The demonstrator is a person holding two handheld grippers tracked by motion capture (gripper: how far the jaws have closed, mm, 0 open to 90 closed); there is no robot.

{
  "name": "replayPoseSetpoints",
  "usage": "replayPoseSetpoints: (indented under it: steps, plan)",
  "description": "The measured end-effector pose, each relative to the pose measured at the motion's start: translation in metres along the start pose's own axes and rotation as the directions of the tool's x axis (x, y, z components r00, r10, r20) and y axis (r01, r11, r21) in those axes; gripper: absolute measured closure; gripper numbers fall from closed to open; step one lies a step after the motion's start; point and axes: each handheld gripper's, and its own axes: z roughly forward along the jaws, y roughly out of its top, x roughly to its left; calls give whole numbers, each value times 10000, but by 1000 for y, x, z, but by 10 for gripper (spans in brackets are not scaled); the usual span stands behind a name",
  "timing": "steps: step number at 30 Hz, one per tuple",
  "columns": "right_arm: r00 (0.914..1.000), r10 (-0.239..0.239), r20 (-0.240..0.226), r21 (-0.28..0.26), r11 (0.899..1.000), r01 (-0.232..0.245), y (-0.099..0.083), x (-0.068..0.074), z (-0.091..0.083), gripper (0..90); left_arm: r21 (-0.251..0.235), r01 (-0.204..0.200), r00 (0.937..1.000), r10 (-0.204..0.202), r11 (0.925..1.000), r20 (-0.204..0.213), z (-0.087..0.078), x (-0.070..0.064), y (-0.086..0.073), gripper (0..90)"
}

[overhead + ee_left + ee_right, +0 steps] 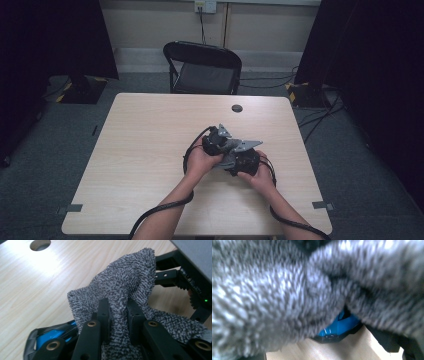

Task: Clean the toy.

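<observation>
Cloth: a speckled grey terry cloth [125,290], bunched, lifted off the pale wooden table [150,150], nearer its right edge than its left.
Left gripper [119,315]: jaws narrow, pinching a fold of the cloth.
Right gripper [245,161]: just beside the left one; jaw state cannot be told, cloth pressed against its camera.
Blue and black object [51,336]: under the cloth, on the table.

both forearms reach in over the near edge and meet mid-table. the left gripper [216,140] and right gripper [244,159] sit pressed close together, each wrapped by a hand. the left jaws are clamped on grey cloth [125,290].
</observation>
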Motion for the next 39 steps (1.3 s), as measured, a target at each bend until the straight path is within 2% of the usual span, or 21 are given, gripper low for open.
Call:
replayPoseSetpoints:
  steps: [10,11,17,28,39]
  plan:
    - [10000,-3,2,3,10000,3,0,0,0,237,301,-218,9996,212,9993,182,14,-7,-7,759]
    - [10000,-16,-9,1,10000,16,0,0,0,237,365,-486,9988,484,9981,68,15,-9,-8,758]
    - [10000,-9,1,4,10000,9,0,0,0,237,440,-758,9969,766,9962,-160,16,-14,-8,758]
    - [10000,-16,1,1,10000,16,0,0,0,237,296,-574,9983,576,9979,-73,14,-10,-9,758]
    - [10000,-15,-1,-8,10000,15,0,0,0,238,254,-374,9984,384,9990,-413,8,3,-7,755]
